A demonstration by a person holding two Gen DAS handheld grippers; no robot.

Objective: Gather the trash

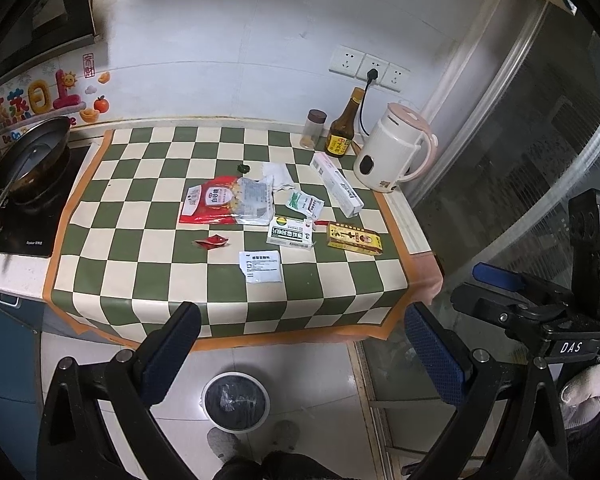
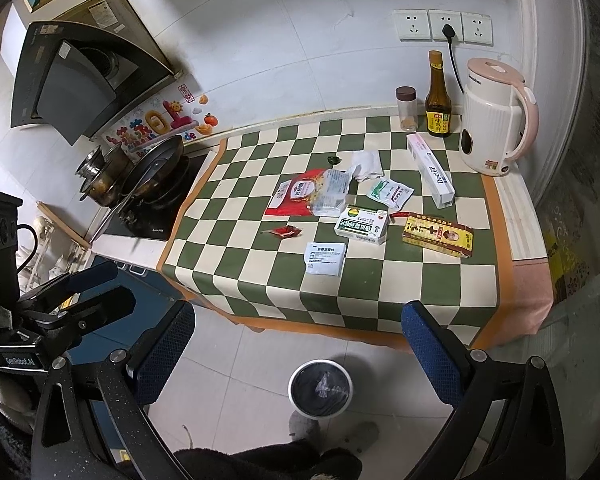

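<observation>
Checkered counter [image 1: 148,216] littered; left gripper [image 1: 300,356], right gripper [image 2: 296,354] wide open, empty.

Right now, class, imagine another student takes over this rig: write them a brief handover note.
Left claw: open, empty, held off the counter edge.
Right claw: open, empty, same.
Trash on the checkered mat: red bag, red wrapper, white sachet, green-white box, yellow box, long white box, crumpled tissue.
Bin: on the floor below.
Done: nothing lifted.
Left: everything.

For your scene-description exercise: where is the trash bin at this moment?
In both wrist views the trash bin stands on the tiled floor just in front of the checkered table, seen between each gripper's open fingers.
</observation>
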